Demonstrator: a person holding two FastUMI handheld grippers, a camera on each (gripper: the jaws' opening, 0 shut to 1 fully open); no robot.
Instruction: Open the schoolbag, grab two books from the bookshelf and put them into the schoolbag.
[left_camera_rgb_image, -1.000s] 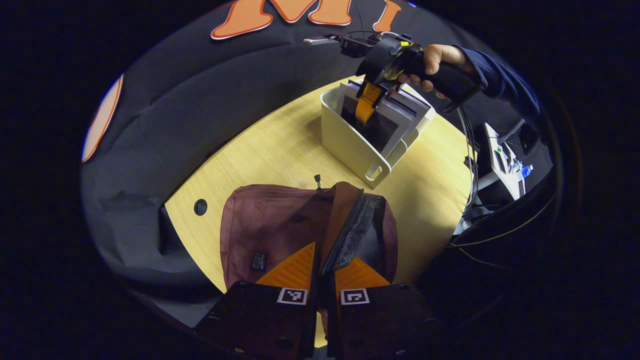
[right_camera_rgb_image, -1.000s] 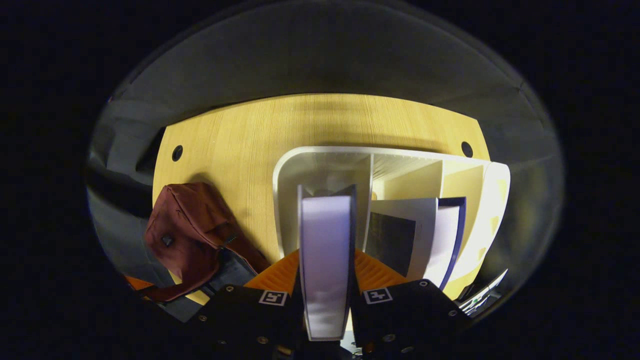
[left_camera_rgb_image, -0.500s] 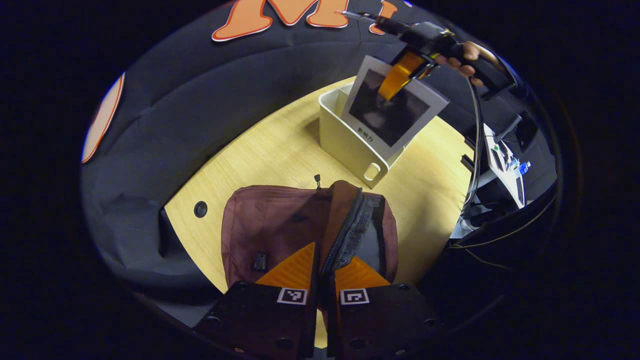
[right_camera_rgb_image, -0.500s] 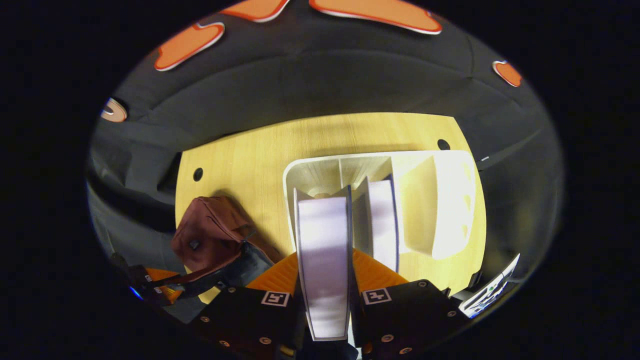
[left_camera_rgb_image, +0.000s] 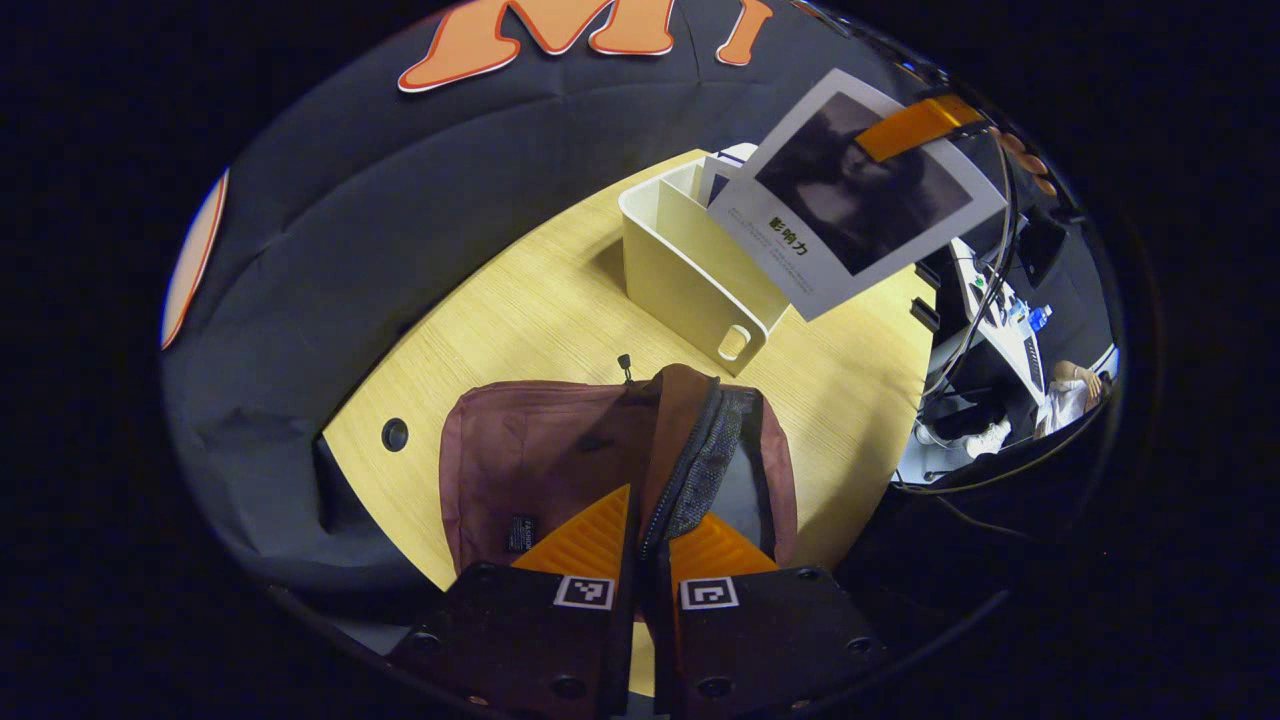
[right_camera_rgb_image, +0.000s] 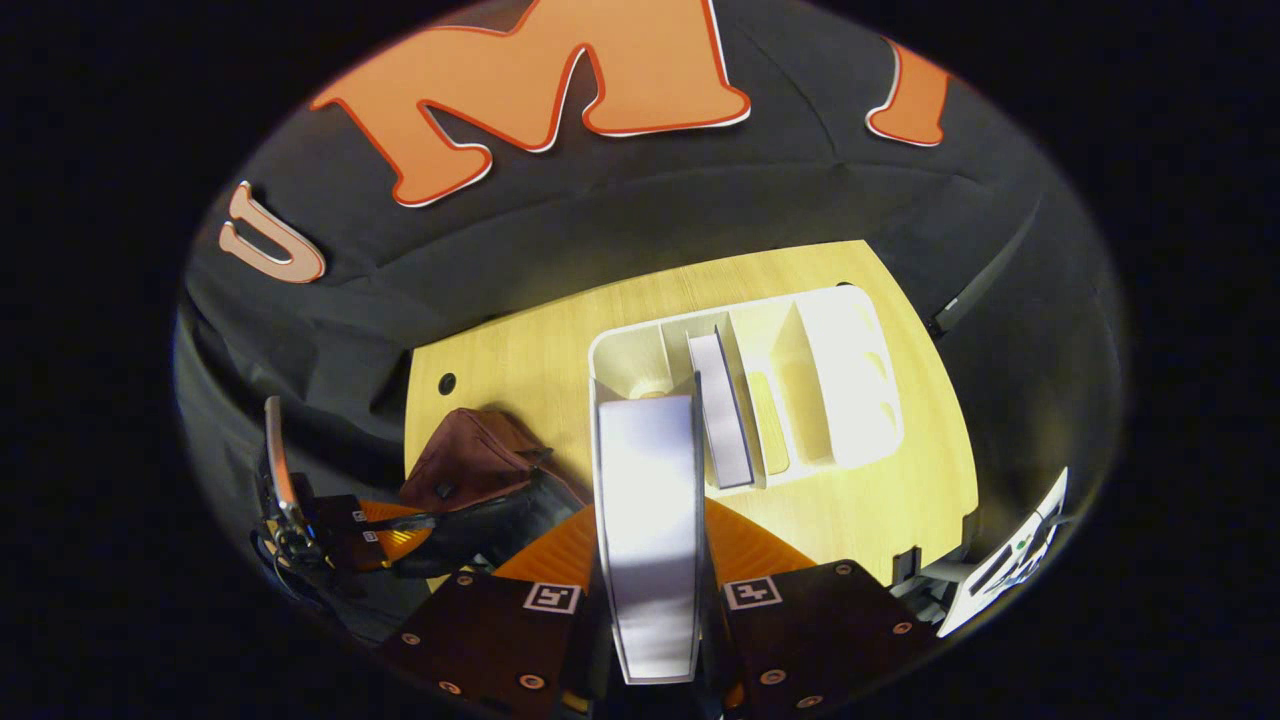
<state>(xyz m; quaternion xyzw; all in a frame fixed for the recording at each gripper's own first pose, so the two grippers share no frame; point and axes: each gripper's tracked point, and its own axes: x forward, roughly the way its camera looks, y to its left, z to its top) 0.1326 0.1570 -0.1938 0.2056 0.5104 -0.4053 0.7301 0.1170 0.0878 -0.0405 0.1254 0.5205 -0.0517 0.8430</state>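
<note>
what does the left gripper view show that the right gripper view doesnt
Left gripper view: the front cover of the book, lifted clear of the bookshelf, and the schoolbag's open zipper edge pinched between the left gripper fingers.

Right gripper view: the book's page edge clamped in the right gripper, and the shelf's compartments from above, with a second book standing in one.

Both: schoolbag, bookshelf, held book and wooden table.

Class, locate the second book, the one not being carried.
In the right gripper view, the second book stands in the white bookshelf, in a middle slot, just right of the carried book.
</note>
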